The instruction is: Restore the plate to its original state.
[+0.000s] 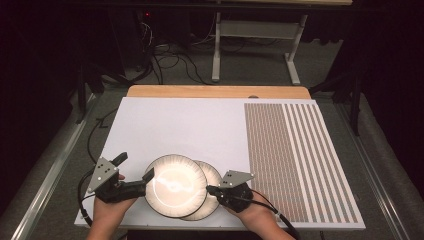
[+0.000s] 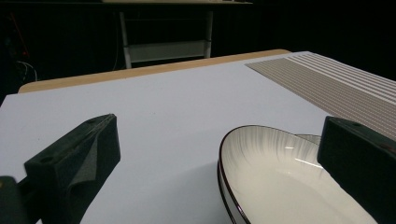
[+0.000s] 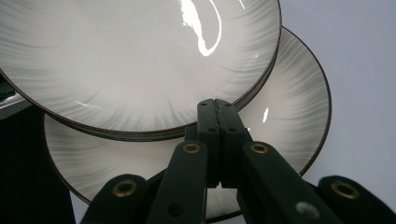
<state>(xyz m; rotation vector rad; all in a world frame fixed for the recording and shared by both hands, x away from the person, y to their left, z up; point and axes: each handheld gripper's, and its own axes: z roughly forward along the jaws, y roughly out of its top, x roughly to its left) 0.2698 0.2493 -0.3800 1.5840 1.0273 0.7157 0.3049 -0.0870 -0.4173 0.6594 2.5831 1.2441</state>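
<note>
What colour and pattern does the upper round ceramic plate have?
The upper round ceramic plate is white with grey radial streaks and a thin dark rim, clearest in the right gripper view.

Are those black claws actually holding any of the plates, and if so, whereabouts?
The right gripper seems shut on the lower plate at its near rim. The left gripper is open around the upper plate, not clamping it.

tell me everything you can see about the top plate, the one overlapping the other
The upper round white glossy plate, ceramic by its look, has fine grey lines radiating toward a thin dark rim and a bright glare across its centre. It lies near the table's front edge, overlapping the similar lower plate to its right. The left tool is open with one jaw at its left rim; the right tool is shut at its right rim.
</note>
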